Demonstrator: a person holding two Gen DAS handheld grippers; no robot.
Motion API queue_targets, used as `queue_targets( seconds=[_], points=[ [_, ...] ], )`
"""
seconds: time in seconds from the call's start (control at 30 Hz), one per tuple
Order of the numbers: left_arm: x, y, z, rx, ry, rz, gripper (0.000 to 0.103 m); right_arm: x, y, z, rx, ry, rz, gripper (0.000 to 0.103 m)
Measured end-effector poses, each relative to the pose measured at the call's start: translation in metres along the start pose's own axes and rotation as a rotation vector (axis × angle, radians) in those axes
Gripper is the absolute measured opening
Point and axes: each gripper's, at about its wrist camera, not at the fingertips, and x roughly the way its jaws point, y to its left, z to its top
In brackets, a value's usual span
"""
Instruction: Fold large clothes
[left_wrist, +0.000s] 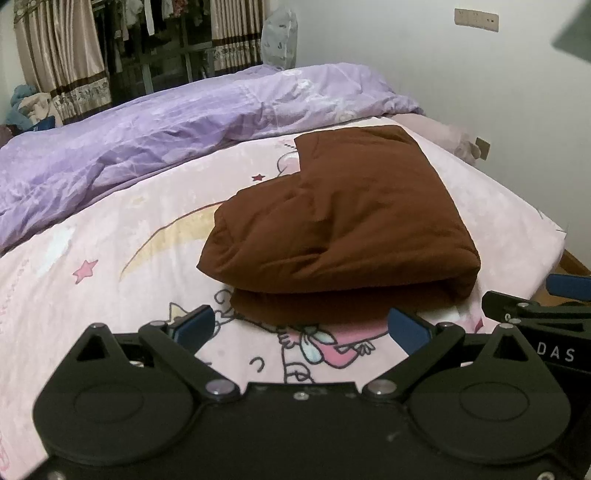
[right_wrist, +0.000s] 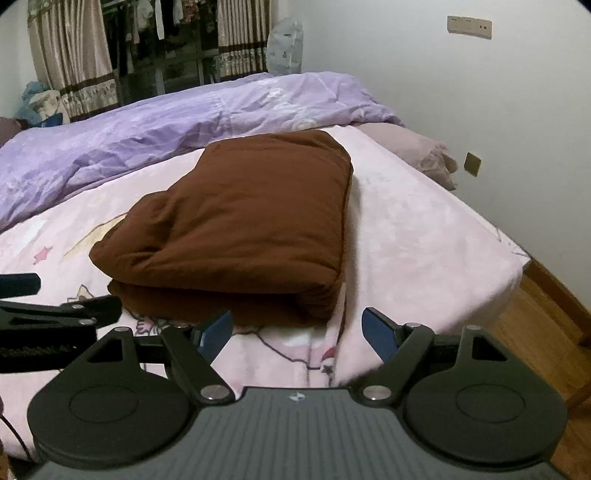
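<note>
One folded brown garment (left_wrist: 340, 225), two tools, one purple duvet (left_wrist: 147, 140).

Setting: a bedroom in a home. A bed (left_wrist: 110, 295) is covered with a pink cartoon-printed sheet (right_wrist: 424, 240), and a crumpled lilac duvet (left_wrist: 147, 147) is heaped along its far side. A pillow (right_wrist: 424, 155) is placed against the white wall. Striped curtains (left_wrist: 66, 62) are drawn back from a dark window where laundry (right_wrist: 162, 18) is hung. Wooden flooring (right_wrist: 535, 332) is seen beside the bed.
</note>
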Motion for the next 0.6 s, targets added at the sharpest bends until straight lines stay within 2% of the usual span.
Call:
queue_targets(
  seconds=[0.23,0.6],
  points=[
    [-0.0043,0.0008,0.0004,-0.011,-0.011,-0.003,0.103,-0.0076,-0.0056,0.0023,0.013,-0.024,-0.005,0.093],
    [-0.0034,-0.0053,-0.0009,-0.002,-0.003,-0.011,0.103,-0.0045,-0.0019,0.0018,0.0,-0.01,-0.001,0.093]
  ],
)
